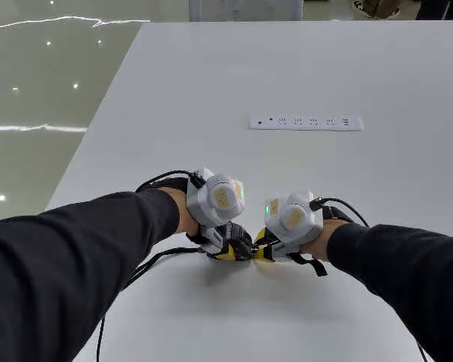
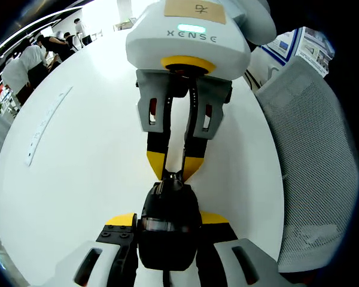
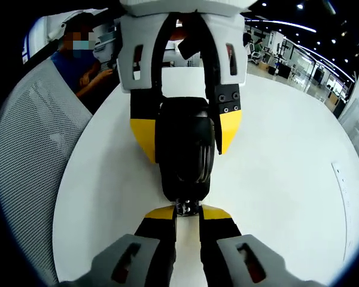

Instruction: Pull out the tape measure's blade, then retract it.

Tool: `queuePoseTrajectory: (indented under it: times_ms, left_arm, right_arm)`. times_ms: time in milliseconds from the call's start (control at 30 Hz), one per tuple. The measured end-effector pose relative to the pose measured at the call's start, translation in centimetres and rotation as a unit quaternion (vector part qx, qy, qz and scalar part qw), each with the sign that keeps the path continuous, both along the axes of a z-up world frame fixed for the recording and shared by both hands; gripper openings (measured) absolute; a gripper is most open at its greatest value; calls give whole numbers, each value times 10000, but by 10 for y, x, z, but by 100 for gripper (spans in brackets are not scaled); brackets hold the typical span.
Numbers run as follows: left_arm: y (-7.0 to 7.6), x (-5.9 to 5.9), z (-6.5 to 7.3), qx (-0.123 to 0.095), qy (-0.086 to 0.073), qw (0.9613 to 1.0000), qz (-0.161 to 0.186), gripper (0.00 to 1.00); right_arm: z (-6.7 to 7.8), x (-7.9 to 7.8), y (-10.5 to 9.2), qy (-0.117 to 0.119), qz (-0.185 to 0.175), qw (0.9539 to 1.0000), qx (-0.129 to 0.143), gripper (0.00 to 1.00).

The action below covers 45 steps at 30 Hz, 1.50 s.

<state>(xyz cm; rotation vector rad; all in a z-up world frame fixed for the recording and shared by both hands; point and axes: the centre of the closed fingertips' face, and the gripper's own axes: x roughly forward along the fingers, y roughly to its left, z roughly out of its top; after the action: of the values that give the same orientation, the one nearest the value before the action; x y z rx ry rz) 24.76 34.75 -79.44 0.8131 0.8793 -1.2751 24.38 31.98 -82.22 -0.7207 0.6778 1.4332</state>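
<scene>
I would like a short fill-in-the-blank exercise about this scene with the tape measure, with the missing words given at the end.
1. The left gripper is shut on the tape measure, whose case is ___ in colour.
2. The right gripper pinches the blade hook with fingertips coloured ___.
3. On the table, beyond both grippers, lies a white ___ with a row of sockets.
Missing words: black; yellow; power strip.
</scene>
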Motion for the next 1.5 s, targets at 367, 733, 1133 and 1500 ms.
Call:
queuePoseTrajectory:
  times_ms: [367,733,1133,1500]
  left_arm:
    - [-1,-1,0,-45,5,10000,50,33]
    - [-1,0,0,-70,-20,9999,76,33]
    - [-2,1,-1,-75,-45,10000,28,33]
    - [-2,1,-1,-80,-54,10000,24,33]
  right_arm:
    - [0,-3,-25,83,-116,9999,-21,10]
    - [-1,-2,-46,84,-164,9997,-157,10]
    - [-4,0,-72,122,-269,9992,-281,10]
    - [-4,0,-88,95,-325,9988,-347,10]
